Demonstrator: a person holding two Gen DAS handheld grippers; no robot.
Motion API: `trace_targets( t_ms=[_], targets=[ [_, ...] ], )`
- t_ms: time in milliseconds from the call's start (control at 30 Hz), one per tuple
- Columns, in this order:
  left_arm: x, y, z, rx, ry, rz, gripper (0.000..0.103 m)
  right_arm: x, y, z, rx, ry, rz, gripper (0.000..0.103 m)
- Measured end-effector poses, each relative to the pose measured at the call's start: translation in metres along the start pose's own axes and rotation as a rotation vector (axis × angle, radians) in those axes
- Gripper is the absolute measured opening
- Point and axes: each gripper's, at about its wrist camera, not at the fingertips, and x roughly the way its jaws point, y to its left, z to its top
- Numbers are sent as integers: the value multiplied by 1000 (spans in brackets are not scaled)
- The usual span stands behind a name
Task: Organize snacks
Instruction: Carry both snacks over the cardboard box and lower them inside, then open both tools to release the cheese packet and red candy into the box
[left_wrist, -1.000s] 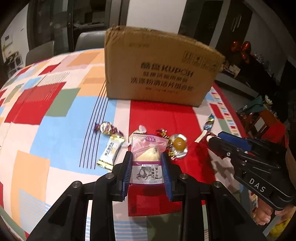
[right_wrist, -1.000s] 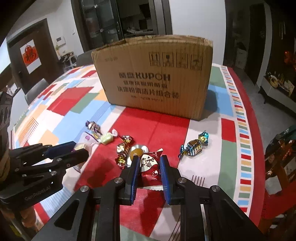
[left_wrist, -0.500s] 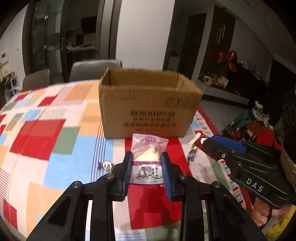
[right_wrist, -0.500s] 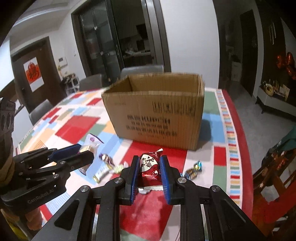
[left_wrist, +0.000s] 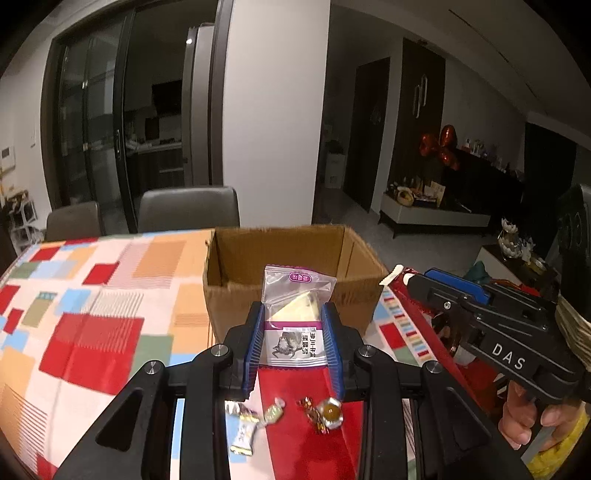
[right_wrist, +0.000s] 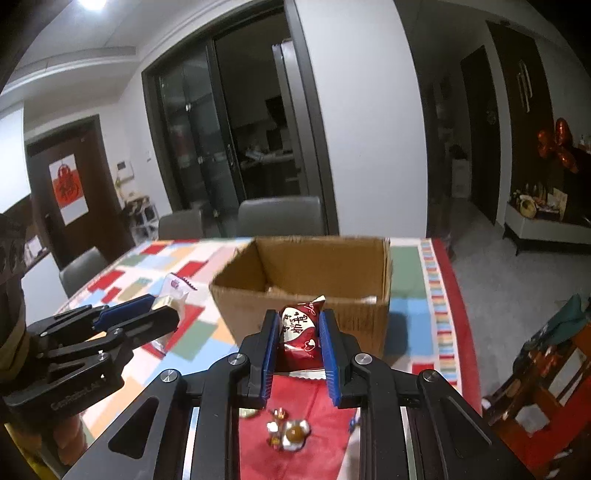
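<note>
Gripping a clear snack packet (left_wrist: 295, 321), the left gripper (left_wrist: 294, 347) hangs above the patchwork tablecloth (left_wrist: 92, 332) — open cardboard box (left_wrist: 291, 258) just ahead. Beside it, the right gripper (right_wrist: 297, 347) clamps a red wrapped snack (right_wrist: 299, 332); loose candies (left_wrist: 321, 408) lie below.

- A clear packet (left_wrist: 295, 317) with a purple label and a pale wedge inside is held upright, clamped between the left tool's (left_wrist: 294, 345) pads.
- A red wrapped snack (right_wrist: 300, 334) with white lettering is pinched upright in the right tool (right_wrist: 297, 345).
- An open cardboard box (left_wrist: 236, 295) stands on the tabletop (left_wrist: 92, 314), just beyond both.
- Small wrapped candies (left_wrist: 325, 410) are scattered loose on the red patch below.
</note>
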Motion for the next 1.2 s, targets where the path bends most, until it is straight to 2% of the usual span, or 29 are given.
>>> trace_targets(
  t_ms=[267, 600, 967, 1200],
  targets=[
    [8, 5, 30, 24, -34, 1, 31, 5, 0, 28, -3, -48, -5, 24],
    [41, 17, 58, 41, -36, 17, 31, 34, -8, 49, 4, -49, -11, 24],
    [88, 28, 73, 37, -5, -2, 31, 73, -16, 60, 3, -11, -5, 24],
    [123, 37, 79, 38, 43, -24, 31, 97, -18, 60, -10, 21, -18, 24]
  ],
)
